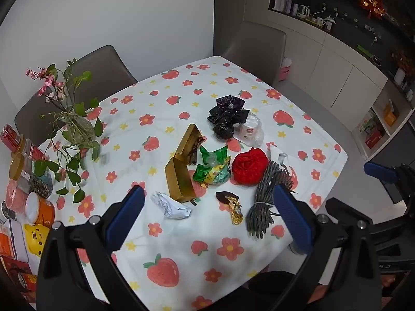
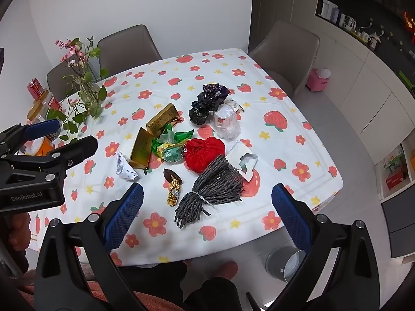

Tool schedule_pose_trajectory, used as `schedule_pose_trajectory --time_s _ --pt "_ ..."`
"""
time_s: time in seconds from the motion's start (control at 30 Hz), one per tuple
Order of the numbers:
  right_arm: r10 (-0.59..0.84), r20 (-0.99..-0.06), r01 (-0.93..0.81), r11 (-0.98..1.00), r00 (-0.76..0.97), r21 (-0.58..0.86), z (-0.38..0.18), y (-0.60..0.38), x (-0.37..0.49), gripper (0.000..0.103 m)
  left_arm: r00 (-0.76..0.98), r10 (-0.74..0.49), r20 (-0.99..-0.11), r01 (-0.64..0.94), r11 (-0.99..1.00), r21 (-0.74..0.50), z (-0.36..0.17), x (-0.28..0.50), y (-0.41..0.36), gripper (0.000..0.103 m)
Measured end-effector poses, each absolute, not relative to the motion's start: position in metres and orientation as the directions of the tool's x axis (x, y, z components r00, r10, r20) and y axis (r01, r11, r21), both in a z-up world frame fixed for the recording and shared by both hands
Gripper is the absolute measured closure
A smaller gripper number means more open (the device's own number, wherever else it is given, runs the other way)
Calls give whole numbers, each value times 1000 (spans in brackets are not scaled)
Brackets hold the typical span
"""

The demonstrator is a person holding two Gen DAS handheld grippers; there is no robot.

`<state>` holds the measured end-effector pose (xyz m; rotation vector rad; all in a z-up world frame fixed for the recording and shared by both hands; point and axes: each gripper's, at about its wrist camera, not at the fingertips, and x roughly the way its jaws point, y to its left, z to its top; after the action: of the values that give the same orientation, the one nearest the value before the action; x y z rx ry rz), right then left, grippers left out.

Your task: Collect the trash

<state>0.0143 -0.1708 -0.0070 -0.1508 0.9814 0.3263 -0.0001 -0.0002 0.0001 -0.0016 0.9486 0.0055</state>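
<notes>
One grey cord bundle (image 2: 210,191), one gold box (image 2: 153,134)

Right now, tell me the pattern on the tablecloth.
The tablecloth is white, printed with red strawberries, red flowers and small yellow flowers. The right wrist view shows it best.

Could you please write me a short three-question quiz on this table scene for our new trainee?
1. True or false: the left tool holds a wrapper.
2. Which lies nearest the table's front edge: A) gold box, B) grey cord bundle, C) black bag?
3. What colour is the crumpled cloth beside the green wrappers?

Key: 1 false, both tools are open and empty; 2 B; 3 red.
</notes>
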Motion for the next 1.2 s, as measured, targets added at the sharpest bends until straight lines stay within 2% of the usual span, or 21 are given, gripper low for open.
schedule_pose_trajectory --time_s 1.2 --pt "213 -821 -344 939 529 22 6 -169 7 7 581 -2 -814 -3 1000 -5 1 -4 2 4"
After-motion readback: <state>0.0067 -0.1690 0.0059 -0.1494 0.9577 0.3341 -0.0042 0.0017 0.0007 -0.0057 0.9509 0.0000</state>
